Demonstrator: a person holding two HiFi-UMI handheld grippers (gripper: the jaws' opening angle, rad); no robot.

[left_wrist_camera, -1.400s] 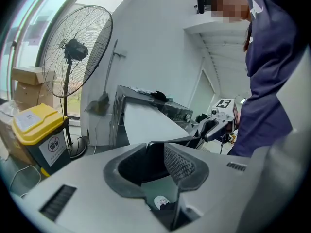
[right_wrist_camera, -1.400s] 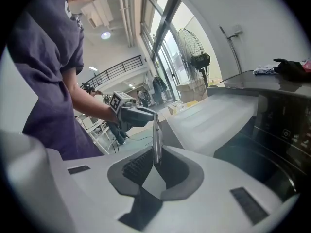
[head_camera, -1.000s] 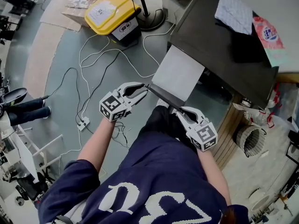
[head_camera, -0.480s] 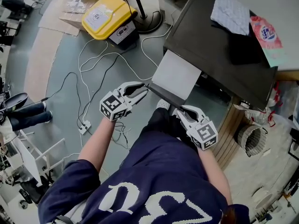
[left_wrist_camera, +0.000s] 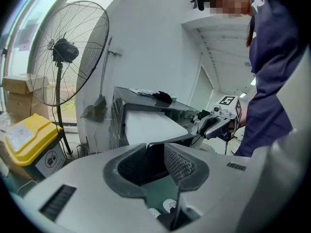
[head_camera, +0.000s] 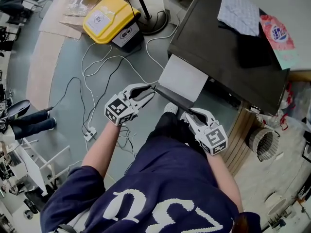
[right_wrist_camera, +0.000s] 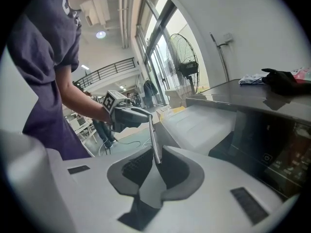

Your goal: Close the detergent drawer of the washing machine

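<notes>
A dark washing machine [head_camera: 228, 57] stands at the upper right of the head view. Its detergent drawer [head_camera: 183, 77], white on top, sticks out toward me and ends in a thin dark front panel [head_camera: 171, 100]. My left gripper [head_camera: 148, 92] is shut on that panel's left end, and my right gripper [head_camera: 186, 113] is shut on its right end. In the left gripper view the panel end fills the gap at the left gripper [left_wrist_camera: 155, 152], and the drawer [left_wrist_camera: 148, 125] runs back to the machine. In the right gripper view the panel edge [right_wrist_camera: 154, 140] stands upright between the jaws of the right gripper [right_wrist_camera: 155, 163].
A yellow bin [head_camera: 109, 16], a fan stand [head_camera: 154, 17], loose white cables [head_camera: 104, 62] and a power strip [head_camera: 88, 132] lie on the floor to the left. A cloth [head_camera: 238, 11], a black item [head_camera: 255, 50] and a detergent packet [head_camera: 279, 33] rest on the machine's top.
Both grippers have moved toward the machine with the front panel between their jaws. The drawer sticks out a little less than before.
</notes>
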